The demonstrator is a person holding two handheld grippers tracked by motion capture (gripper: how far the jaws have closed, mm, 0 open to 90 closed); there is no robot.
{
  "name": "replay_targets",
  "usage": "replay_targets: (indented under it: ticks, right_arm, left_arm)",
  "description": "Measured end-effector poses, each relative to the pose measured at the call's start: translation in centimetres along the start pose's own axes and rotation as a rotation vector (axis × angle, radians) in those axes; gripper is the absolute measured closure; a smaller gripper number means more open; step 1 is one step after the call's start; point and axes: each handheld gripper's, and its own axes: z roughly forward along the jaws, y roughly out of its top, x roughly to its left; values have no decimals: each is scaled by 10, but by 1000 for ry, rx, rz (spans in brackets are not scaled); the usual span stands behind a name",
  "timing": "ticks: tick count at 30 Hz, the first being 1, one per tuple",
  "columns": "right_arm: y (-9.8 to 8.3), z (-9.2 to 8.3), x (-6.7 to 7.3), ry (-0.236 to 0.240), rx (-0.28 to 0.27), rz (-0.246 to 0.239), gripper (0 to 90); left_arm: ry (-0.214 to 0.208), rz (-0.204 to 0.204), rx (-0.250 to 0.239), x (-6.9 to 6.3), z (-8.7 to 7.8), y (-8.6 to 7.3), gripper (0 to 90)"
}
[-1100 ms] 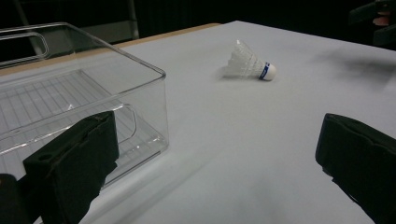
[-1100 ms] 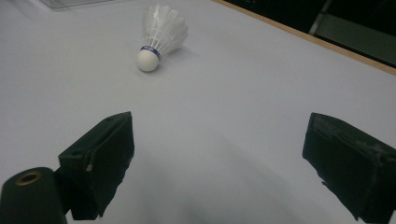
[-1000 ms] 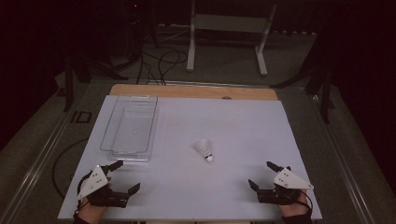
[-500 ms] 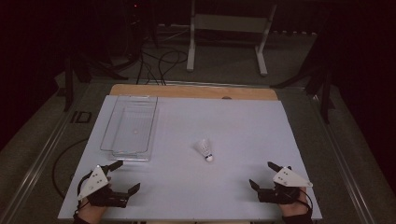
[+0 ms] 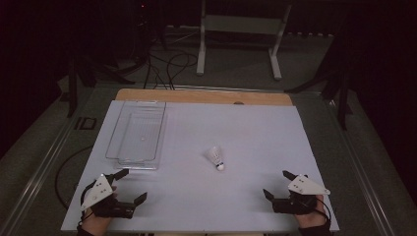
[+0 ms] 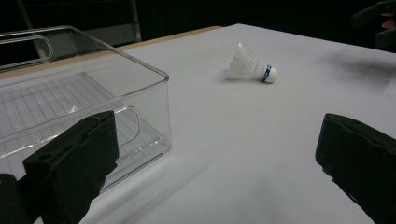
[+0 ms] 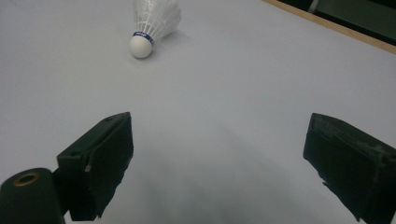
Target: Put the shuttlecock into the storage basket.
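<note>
Right now I have both tongs resting low at the near edge of the desk [image 5: 246,118], one at each corner. My left tongs [image 5: 130,186] sit with the jaws spread wide, holding nothing, just in front of the near end of the clear bin [image 5: 136,135]; in the left gripper view the bin [image 6: 70,107] stands just beyond the left jaw, with a ribbed floor and nothing in it. My right tongs [image 5: 279,185] are likewise gaping and hold nothing. Between the two, a little farther up the desk, the shuttlecock [image 5: 215,157] lies on its side, well apart from both tongs and to the right of the bin. In the right gripper view the shuttlecock [image 7: 152,23] points its cork tip, ringed with a blue band, toward me, feathers away. From the left gripper view the shuttlecock [image 6: 252,66] has its cork to the right.
</note>
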Motion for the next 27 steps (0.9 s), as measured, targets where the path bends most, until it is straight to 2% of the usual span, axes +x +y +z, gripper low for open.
replay_targets:
  ticks: [5, 7, 13, 19, 27]
  right_arm:
    - [9, -7, 4, -16, -13, -13, 87]
    - [15, -13, 6, -42, -30, -27, 83]
    - [25, -23, 4, -62, -35, -11, 83]
    - [36, -35, 0, -96, -60, -19, 83]
    - [53, -38, -2, -105, -64, -17, 83]
  left_arm:
    - [0, 0, 0, 0, 0, 0, 1]
    - [0, 4, 1, 0, 0, 0, 1]
    - [-1, 4, 0, 0, 1, 0, 1]
    - [0, 0, 0, 0, 1, 0, 1]
    - [-1, 1, 0, 0, 1, 0, 1]
